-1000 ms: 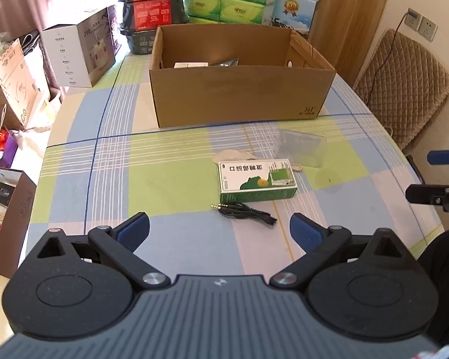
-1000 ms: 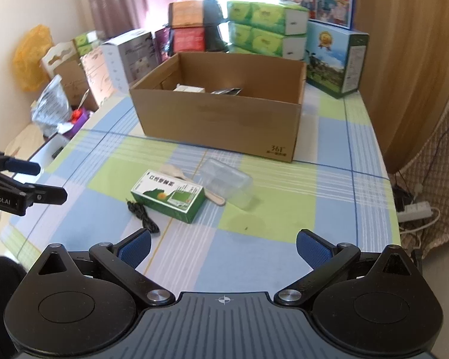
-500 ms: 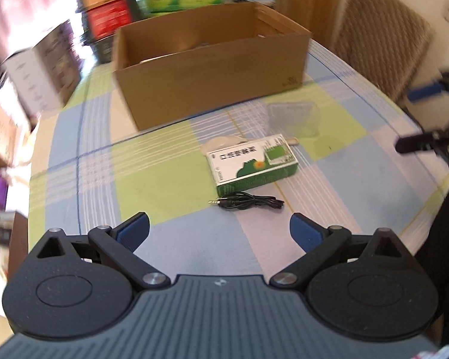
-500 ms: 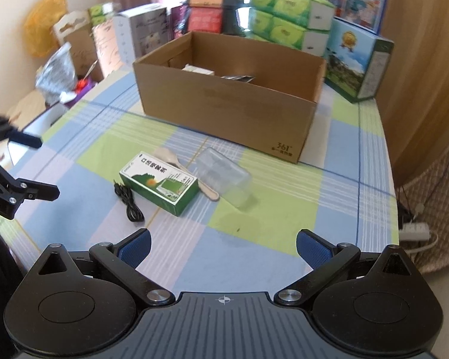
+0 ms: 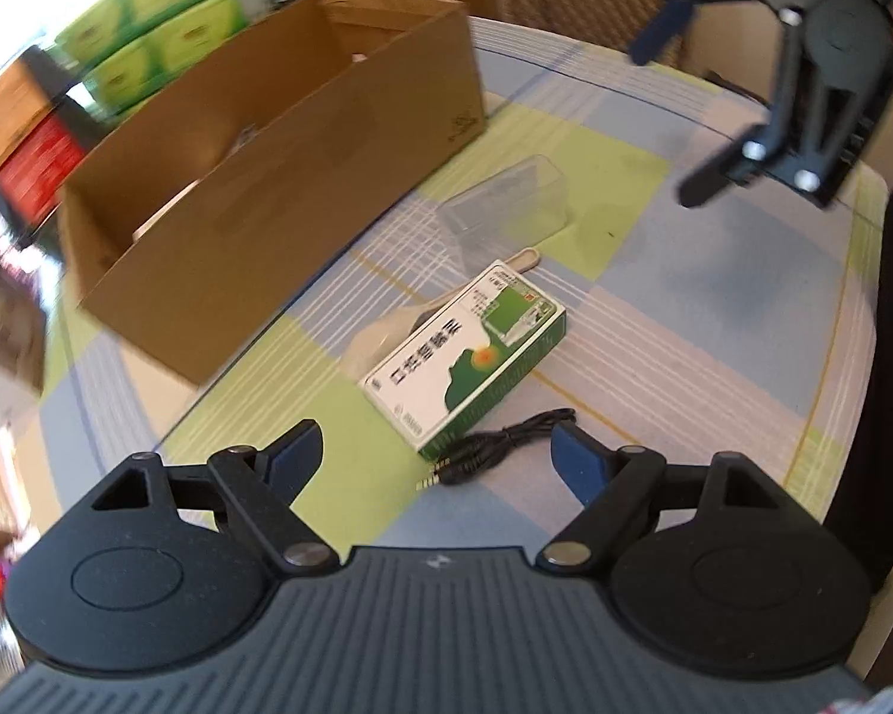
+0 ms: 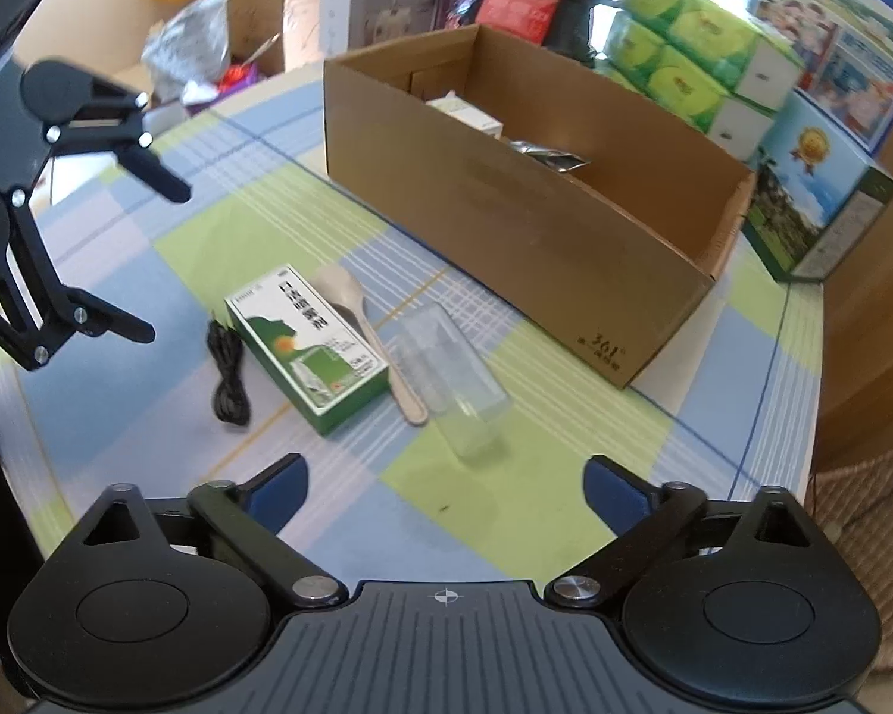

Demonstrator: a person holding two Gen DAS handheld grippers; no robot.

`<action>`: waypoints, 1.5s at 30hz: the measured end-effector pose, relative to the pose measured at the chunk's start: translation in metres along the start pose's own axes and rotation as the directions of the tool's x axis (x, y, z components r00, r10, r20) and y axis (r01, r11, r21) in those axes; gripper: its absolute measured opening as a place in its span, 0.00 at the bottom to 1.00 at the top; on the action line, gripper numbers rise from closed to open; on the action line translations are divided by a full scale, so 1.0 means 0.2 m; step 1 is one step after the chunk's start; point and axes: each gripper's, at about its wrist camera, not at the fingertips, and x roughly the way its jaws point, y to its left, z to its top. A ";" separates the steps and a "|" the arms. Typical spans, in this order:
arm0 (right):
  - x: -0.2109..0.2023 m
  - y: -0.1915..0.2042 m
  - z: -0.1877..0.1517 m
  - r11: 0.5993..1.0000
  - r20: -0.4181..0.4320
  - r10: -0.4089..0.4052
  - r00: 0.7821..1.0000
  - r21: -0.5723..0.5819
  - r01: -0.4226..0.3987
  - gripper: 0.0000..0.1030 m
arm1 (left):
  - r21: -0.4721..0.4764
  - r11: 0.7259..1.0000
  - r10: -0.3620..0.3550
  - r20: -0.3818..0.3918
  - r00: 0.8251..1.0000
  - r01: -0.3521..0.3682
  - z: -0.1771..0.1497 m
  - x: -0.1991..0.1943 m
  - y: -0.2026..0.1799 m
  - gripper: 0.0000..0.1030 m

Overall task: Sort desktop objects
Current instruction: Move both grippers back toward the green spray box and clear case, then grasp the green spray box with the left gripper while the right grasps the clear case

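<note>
Black audio cable [image 5: 500, 446] lies just ahead of my left tool [image 5: 434, 458], spread wide, empty, apparently lining up to grab it.

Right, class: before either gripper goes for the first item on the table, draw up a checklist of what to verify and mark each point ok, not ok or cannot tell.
1. Left gripper open and empty: ok.
2. Right gripper open and empty: ok.
3. Cardboard box open at the top, with room inside: ok.
4. Green and white carton free to lift: ok, though the spoon lies right against its far side.
5. Black cable clear of the carton: cannot tell; it lies close against the carton's near edge.
6. Clear plastic container empty: cannot tell.
</note>
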 end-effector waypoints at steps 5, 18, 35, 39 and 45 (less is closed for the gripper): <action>0.12 -0.05 0.06 0.998 -0.039 -0.001 0.999 -0.061 -0.002 0.84 | 0.119 0.991 -0.051 -0.011 0.999 0.052 0.07 0.12 -0.01 0.79; 0.37 -0.09 0.17 0.988 -0.090 0.022 0.996 -0.148 -0.036 0.75 | 0.263 0.951 -0.162 -0.033 0.986 0.165 0.15 0.38 0.02 0.73; 0.59 -0.08 0.23 0.975 -0.174 0.030 0.984 -0.211 -0.067 0.36 | 0.359 0.888 -0.255 -0.133 0.958 0.286 0.23 0.53 0.00 0.58; 0.59 -0.10 0.22 0.984 -0.178 0.026 0.984 -0.170 -0.057 0.28 | 0.326 0.905 -0.244 -0.133 0.961 0.275 0.23 0.53 0.00 0.55; 0.52 -0.13 0.17 0.999 -0.169 0.011 0.986 -0.050 -0.020 0.27 | 0.274 0.930 -0.221 -0.118 0.968 0.245 0.21 0.48 -0.04 0.50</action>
